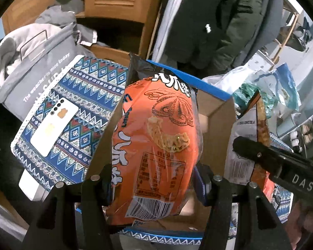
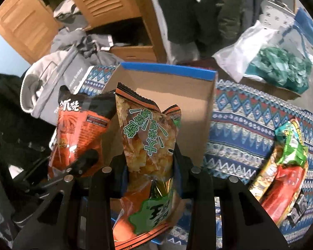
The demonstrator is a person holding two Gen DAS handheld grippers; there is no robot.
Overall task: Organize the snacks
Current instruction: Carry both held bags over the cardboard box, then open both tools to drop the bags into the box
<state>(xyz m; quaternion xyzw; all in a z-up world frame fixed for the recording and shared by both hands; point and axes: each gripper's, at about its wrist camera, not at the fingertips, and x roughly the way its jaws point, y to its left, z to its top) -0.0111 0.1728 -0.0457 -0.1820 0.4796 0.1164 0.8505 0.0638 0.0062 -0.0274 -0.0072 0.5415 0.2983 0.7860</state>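
Observation:
My left gripper (image 1: 154,179) is shut on an orange snack bag with an octopus drawing (image 1: 156,137), held over a cardboard box with a blue rim (image 1: 215,108). My right gripper (image 2: 150,166) is shut on a clear-and-orange rice cracker bag with green lettering (image 2: 148,145), also over the cardboard box (image 2: 177,89). In the right wrist view the octopus bag (image 2: 79,133) hangs at the left with the left gripper's fingers (image 2: 87,158) on it. In the left wrist view the rice cracker bag (image 1: 246,137) shows at the right edge, behind the other gripper's dark finger.
A patterned blue cloth (image 2: 250,129) covers the surface. A red and green snack bag (image 2: 281,166) lies on it to the right. A white phone (image 1: 54,125) rests on the cloth at the left. Plastic bags with teal contents (image 2: 277,66), grey clothes (image 1: 31,68) and a wooden cabinet (image 2: 106,2) stand behind.

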